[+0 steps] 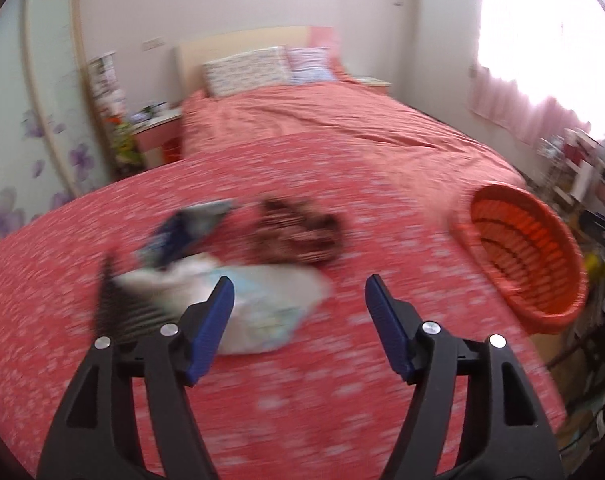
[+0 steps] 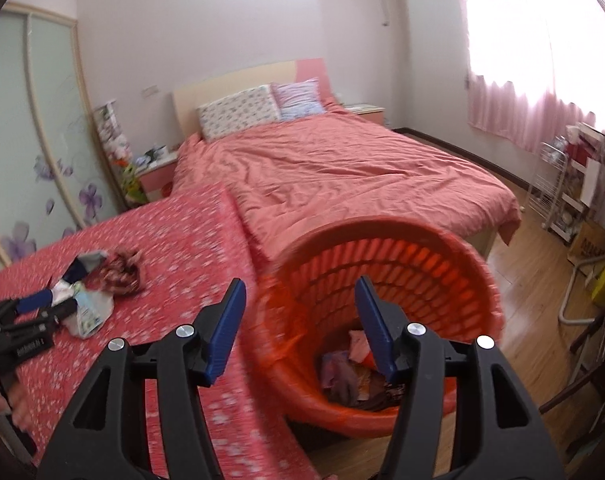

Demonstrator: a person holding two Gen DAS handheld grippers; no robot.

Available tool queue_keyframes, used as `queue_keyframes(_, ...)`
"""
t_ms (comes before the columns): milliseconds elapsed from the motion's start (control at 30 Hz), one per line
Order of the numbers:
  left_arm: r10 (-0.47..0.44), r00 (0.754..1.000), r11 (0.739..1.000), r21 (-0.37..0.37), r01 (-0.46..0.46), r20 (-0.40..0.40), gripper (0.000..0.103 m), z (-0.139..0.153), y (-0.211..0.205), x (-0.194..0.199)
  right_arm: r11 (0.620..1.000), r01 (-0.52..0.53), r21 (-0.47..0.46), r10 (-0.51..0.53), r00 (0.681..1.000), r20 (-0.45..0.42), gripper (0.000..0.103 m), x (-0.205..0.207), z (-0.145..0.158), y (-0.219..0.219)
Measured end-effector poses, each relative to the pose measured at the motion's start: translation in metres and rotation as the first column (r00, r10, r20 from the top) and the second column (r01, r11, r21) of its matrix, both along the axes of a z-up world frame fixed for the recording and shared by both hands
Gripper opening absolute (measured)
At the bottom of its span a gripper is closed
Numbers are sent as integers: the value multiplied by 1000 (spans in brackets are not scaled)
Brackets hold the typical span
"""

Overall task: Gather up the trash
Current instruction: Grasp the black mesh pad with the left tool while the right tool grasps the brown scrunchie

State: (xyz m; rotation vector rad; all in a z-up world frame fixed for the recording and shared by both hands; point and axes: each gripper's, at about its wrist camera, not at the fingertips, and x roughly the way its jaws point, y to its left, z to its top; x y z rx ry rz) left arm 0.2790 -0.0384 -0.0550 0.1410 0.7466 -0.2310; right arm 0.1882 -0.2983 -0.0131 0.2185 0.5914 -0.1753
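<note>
My left tool point(image 1: 298, 292) hangs spread wide over the red flowered worktop point(image 1: 286, 392), pinching nothing. Just ahead of its fingertips lies the trash: a pale plastic wrapper point(image 1: 258, 308), a dark blue packet point(image 1: 182, 232) beyond it, and a brown patterned scrap point(image 1: 298, 232) to the right of that. The left view is smeared by motion, so the black ridged thing point(image 1: 122, 300) beside the wrapper may be a comb, but I cannot tell.

My right tool point(image 2: 300, 296) is also spread wide and empty, held over the mouth of the orange basket point(image 2: 462, 264). The basket stands on the wooden floor point(image 2: 534, 292), against the worktop's right edge. In its bottom lies a heap of crumpled pink, purple and brown scraps point(image 2: 350, 376). From the right view I see the left tool point(image 2: 42, 308) at the far left, beside the trash pile point(image 2: 90, 304). Behind everything stands a bed point(image 2: 342, 168) with a pink cover.
</note>
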Motion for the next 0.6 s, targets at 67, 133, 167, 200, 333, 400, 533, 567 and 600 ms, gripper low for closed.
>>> queue_keyframes(67,60,998,998,2,-60,-5,67,-3,28,4,999,-39,-8,38,999,-15,57,4,-3,18)
queue_keyframes(133,134,991,991,0,-134,-15,67,-7,63,11,998,-70,-10,69,997,-26,57,8,-5,35)
queue_keyframes(167,162,987,987,0,-162,-19,67,-9,75,14,996,-83,-10,83,996,-31,57,9,-6,41)
queue_keyframes(200,195,980,981,-1,-195,-23,67,-12,90,17,994,-105,-11,105,994,-40,57,12,-8,51)
queue_keyframes(333,257,964,965,-26,-259,-65,67,-23,128,31,987,-160,-20,159,985,-68,57,21,-14,83)
queue_keyframes(400,249,964,967,-39,-253,-88,66,-30,135,37,982,-186,-23,184,979,-85,57,27,-17,100)
queue_keyframes(533,211,968,974,-57,-221,-138,37,-44,137,42,975,-221,-24,217,970,-108,57,36,-21,123)
queue_keyframes(567,200,970,975,-73,-211,-139,34,-43,139,41,973,-231,-25,227,967,-112,57,38,-22,129)
queue_keyframes(600,196,971,975,-75,-208,-136,24,-43,140,39,971,-238,-26,234,966,-115,57,39,-22,134)
